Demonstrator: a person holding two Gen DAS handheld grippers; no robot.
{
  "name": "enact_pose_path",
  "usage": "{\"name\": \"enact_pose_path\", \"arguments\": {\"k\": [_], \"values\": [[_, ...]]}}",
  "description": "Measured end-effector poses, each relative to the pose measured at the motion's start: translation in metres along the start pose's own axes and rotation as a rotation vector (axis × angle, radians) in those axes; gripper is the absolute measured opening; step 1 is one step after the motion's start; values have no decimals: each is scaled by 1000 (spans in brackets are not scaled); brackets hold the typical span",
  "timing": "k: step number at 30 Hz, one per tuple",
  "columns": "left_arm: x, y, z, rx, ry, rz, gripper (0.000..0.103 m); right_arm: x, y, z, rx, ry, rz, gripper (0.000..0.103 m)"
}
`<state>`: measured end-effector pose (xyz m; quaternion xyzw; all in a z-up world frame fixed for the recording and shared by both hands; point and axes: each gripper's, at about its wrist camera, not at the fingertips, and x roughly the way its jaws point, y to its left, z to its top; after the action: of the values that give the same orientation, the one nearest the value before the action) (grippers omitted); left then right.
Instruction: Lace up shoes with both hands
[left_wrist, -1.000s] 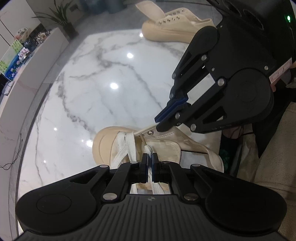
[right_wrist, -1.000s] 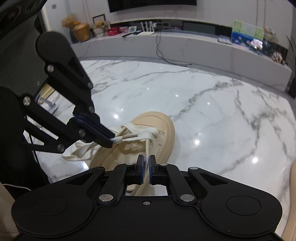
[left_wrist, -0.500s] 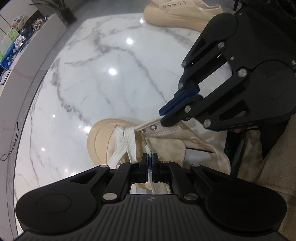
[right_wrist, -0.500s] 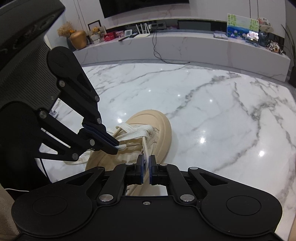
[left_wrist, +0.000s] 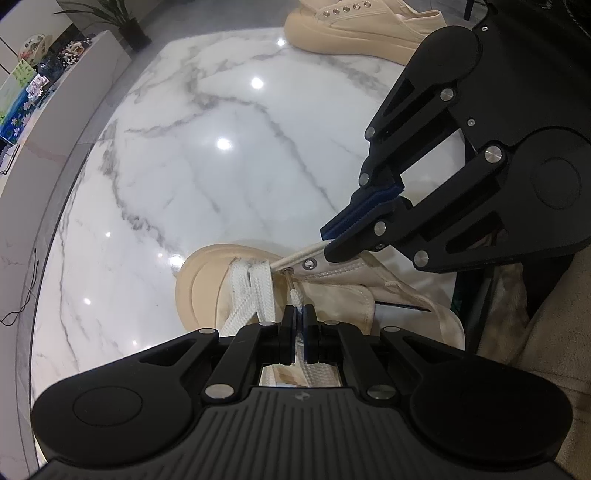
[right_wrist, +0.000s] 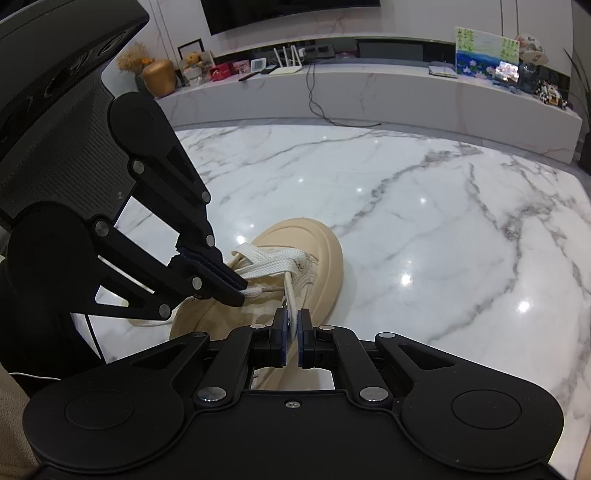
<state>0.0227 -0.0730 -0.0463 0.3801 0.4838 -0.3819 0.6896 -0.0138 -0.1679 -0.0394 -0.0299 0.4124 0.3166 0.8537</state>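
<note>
We see a beige canvas shoe (left_wrist: 229, 280) with a thick, rounded rubber sole resting on the glossy, grey-veined white marble tabletop (left_wrist: 207, 158). Our left hand-held gripper (left_wrist: 298, 314) has its blue-padded black fingers pressed onto the flat woven white lace (left_wrist: 255, 295) near its clear plastic tip. Our right hand-held gripper (right_wrist: 291, 320) pinches the shoe's eyelet flap (left_wrist: 314, 264), beside a metal eyelet. A second, unlaced beige shoe (left_wrist: 354, 22) sits at the tabletop's far edge.
</note>
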Motion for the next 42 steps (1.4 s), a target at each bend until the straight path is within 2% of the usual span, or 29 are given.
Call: {"name": "enact_pose_path", "arguments": {"k": [12,19,22,29,33,42], "values": [[1,3,4,-17,-29,12,2,-2,1,3,-34,7,24,3],[4,7,6,-31,-48,0,2,-17,-9,13,-129,1,38,4],[5,10,5,-45,-56,0,2,-10,-12,18,-204,32,19,5],[7,14,4,-70,-69,-11,2,17,-8,22,-431,84,77,7],[8,16,4,-81,-75,-17,2,29,-4,25,-543,110,93,11],[11,21,2,-103,-82,-28,2,47,8,26,-720,135,116,11]]}}
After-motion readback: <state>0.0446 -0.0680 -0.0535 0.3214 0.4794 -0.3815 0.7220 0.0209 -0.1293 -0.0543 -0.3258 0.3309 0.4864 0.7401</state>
